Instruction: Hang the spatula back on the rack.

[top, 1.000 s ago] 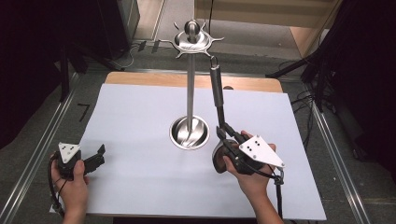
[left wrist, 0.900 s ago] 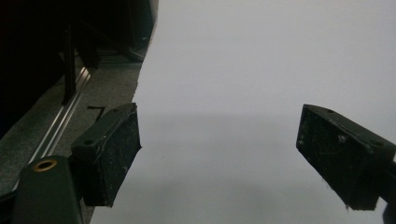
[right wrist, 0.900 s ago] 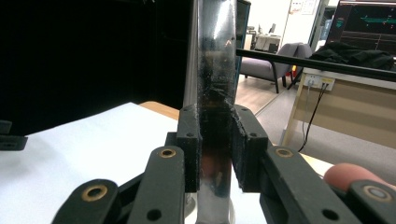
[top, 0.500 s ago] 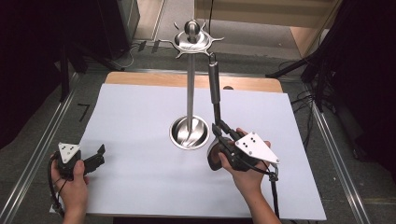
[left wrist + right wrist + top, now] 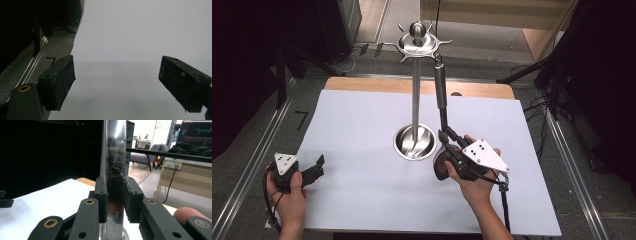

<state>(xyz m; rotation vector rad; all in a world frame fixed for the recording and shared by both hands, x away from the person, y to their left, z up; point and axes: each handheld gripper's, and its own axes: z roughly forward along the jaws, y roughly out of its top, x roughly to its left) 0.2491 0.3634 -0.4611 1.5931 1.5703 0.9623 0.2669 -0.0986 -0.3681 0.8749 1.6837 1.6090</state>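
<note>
**Utensil raised toward the rack hook; left gripper idle**

Your left gripper (image 5: 307, 171) rests at the near left corner of the bench (image 5: 362, 210), jaws released and spread wide over bare white surface, grasping nothing. It has not shifted over the last second.

Your right gripper (image 5: 451, 145), near the middle of the bench toward the right edge, has its jaws clenched on the lower shaft of the long-handled utensil (image 5: 440, 87). Over the last second you have swung that utensil from a lean to nearly upright, and its top ring now sits just under an arm of the rack's crown (image 5: 419, 42). I judge the task to be hanging it there; whether the ring is on the hook cannot be told.

The rack pole (image 5: 415, 95) stands just beside the utensil, its round base (image 5: 414, 142) just left of your right gripper. Both crowd any sideways move. Beyond the far edge lie floor cables.
</note>
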